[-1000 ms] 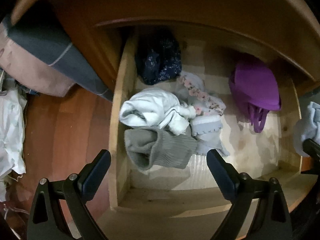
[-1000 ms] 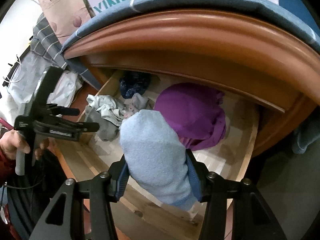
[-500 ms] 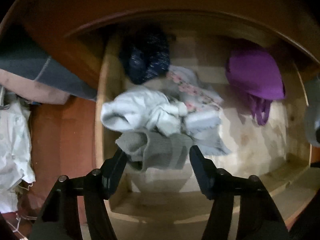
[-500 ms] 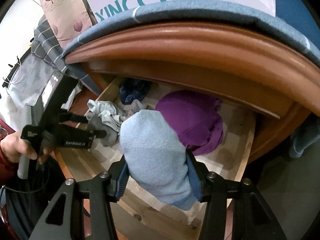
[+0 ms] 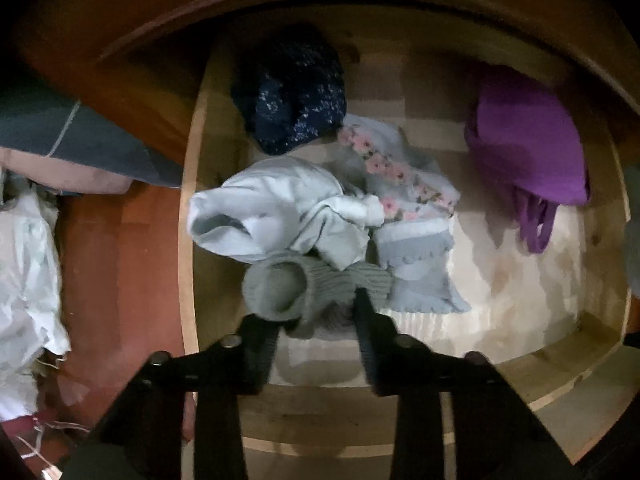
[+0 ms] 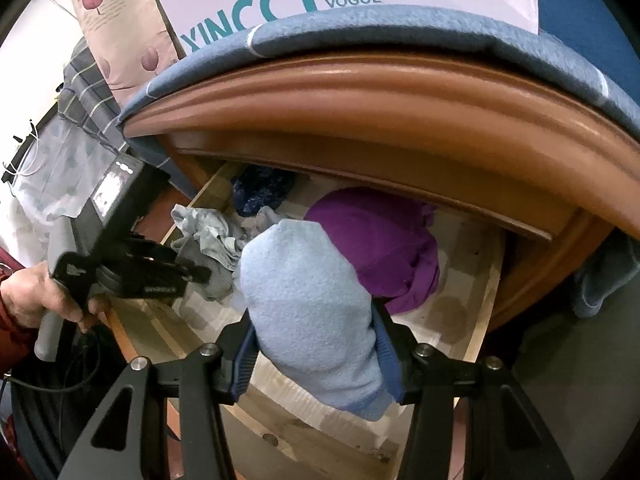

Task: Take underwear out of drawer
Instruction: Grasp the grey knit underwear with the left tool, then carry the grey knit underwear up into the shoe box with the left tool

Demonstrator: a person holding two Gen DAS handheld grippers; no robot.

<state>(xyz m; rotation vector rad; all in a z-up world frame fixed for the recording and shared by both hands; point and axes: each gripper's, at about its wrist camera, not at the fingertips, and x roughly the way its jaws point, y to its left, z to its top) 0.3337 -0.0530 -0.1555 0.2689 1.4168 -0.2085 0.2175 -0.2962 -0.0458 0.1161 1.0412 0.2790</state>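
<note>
Left hand-held gripper (image 5: pixel 316 320) is closing, jaws pinching the grey ribbed garment (image 5: pixel 312 292); right hand-held gripper (image 6: pixel 314 344) grips a light-blue garment (image 6: pixel 308 312) above the drawer (image 6: pixel 486 312).

**Bedroom at home**

Shown by a wooden bed frame (image 6: pixel 360 92) under a blue quilt (image 6: pixel 400 24), a tulip-print pillow (image 6: pixel 116 28), and an open under-bed drawer (image 5: pixel 188 240) of loose underwear (image 5: pixel 280 208) and socks (image 5: pixel 304 288).
</note>
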